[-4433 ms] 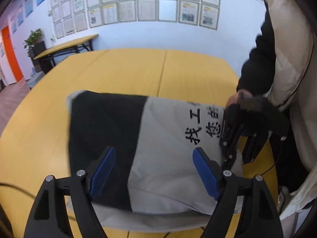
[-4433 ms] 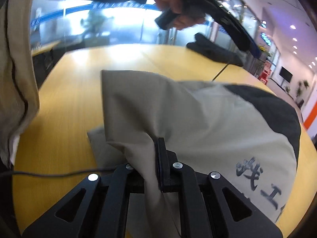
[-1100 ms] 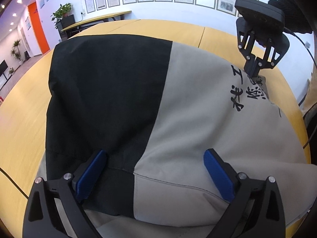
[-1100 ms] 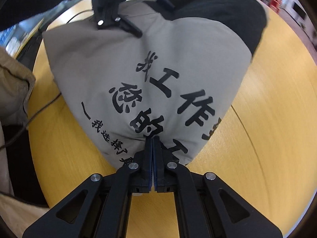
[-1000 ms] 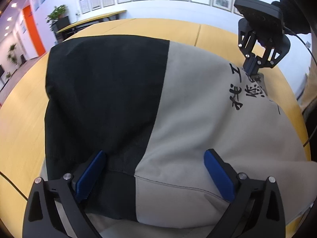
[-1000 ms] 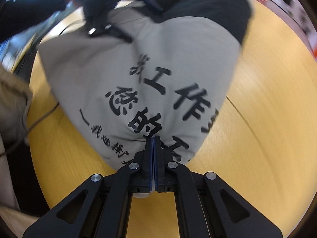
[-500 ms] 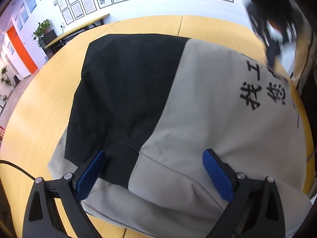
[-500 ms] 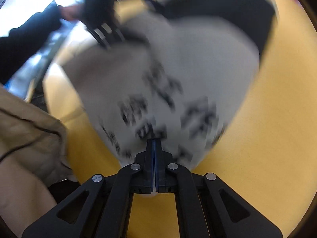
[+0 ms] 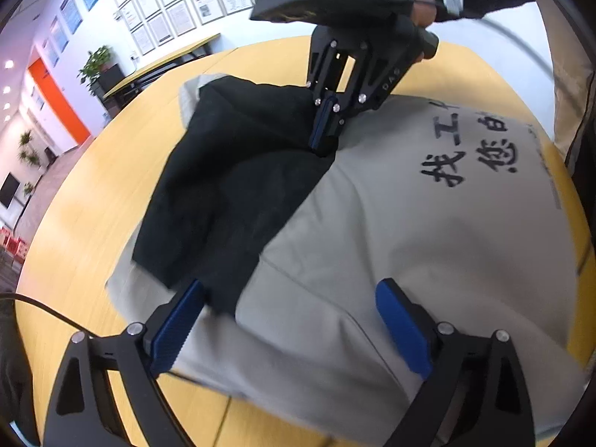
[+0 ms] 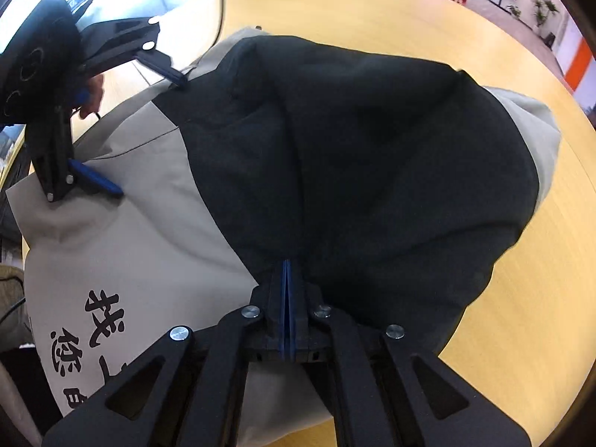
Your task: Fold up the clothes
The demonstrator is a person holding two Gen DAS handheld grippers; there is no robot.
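Left claw (image 9: 290,329): nearest the lens in the left wrist view, spread wide, its two blue pads apart and gripping nothing; it hovers just over the garment's near edge.
Left claw, other view (image 10: 145,126): in the right wrist view it sits at the garment's far left side, one blue pad over the grey panel, the other near the grey and black seam, a clear gap between them.
Garment (image 9: 391,231): a grey and black piece of clothing lying spread on the desk, directly ahead of and partly under the left claw's pads; the grey panel carries black printed characters.
Black panel (image 9: 231,186): left of the grey panel, rumpled and lifted into a ridge that rises toward the right claw.
Right claw (image 9: 323,138): beyond the garment's middle in the left wrist view, pointing down, pads pressed together on a pinch of black cloth at the seam with the grey.
Right claw, own view (image 10: 286,290): pads fully closed with black fabric bunched just ahead of the tips; whole garment (image 10: 335,156) spreads out beyond it.
Desk (image 9: 93,201): yellow wood, carrying the garment, bare around the garment's edges.
Wall (image 9: 167,7): farthest, behind the desk, hung with framed papers.
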